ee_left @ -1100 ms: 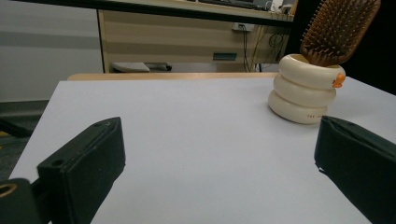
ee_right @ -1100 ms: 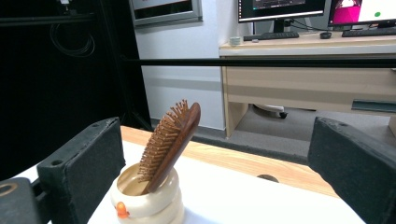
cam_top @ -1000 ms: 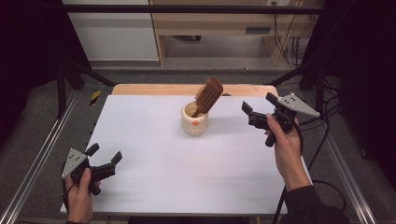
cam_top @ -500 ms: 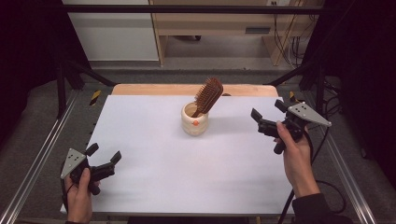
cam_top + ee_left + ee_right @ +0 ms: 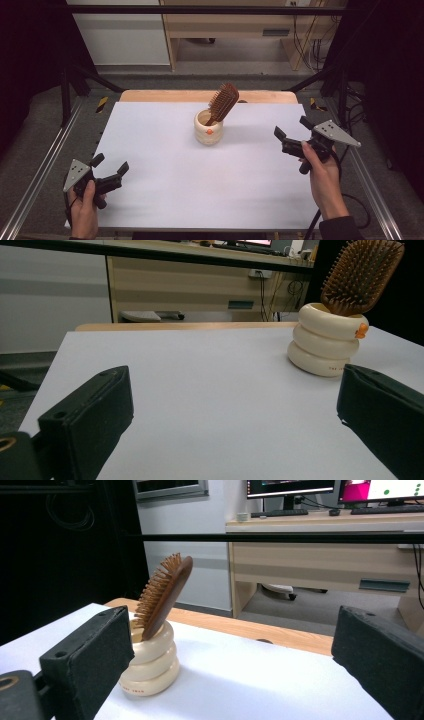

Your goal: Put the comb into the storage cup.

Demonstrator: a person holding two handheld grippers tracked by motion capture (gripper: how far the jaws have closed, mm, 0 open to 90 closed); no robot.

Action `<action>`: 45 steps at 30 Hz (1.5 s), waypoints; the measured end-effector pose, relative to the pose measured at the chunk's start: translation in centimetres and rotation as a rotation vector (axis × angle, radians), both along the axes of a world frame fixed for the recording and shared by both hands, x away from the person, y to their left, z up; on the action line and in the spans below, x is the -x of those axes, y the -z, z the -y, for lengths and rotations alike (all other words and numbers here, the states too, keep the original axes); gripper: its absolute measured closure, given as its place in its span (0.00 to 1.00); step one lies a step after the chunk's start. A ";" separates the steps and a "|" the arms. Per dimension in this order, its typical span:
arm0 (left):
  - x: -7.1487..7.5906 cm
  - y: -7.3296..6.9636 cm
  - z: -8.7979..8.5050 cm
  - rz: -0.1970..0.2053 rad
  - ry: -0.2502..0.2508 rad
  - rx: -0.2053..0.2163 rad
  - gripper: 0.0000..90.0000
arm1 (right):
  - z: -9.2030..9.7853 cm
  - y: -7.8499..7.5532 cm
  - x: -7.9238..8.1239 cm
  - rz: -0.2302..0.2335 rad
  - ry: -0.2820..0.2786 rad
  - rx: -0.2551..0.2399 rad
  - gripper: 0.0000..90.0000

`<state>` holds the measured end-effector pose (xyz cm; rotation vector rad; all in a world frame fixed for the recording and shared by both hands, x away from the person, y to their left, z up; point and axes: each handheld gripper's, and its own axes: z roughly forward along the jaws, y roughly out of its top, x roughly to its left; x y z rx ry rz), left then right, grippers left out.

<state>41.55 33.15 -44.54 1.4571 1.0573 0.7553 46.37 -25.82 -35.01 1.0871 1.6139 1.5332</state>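
Both tongs stand wide apart and hold nothing: left gripper (image 5: 107, 169) low at near-left of white table (image 5: 160, 200), right gripper (image 5: 291, 134) at right | we see hairbrush (image 5: 223, 102) leaning, handle down, in cream ringed cup (image 5: 208, 130) at far centre | we judge brush light, stiff; grip its wooden head edges, cup may tip.

A wooden desk (image 5: 320, 545) with monitors (image 5: 290, 487) stands behind.

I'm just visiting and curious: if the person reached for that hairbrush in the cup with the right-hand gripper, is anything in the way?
Nothing visible is. Bare white table lies between the open right gripper and the cream cup, and the hairbrush leans out of the cup's top, toward that gripper's side.
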 end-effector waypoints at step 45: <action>0.1 -0.1 0.0 0.010 0.008 -0.005 0.02 | 3.4 6.0 4.2 -0.029 0.048 -0.016 0.03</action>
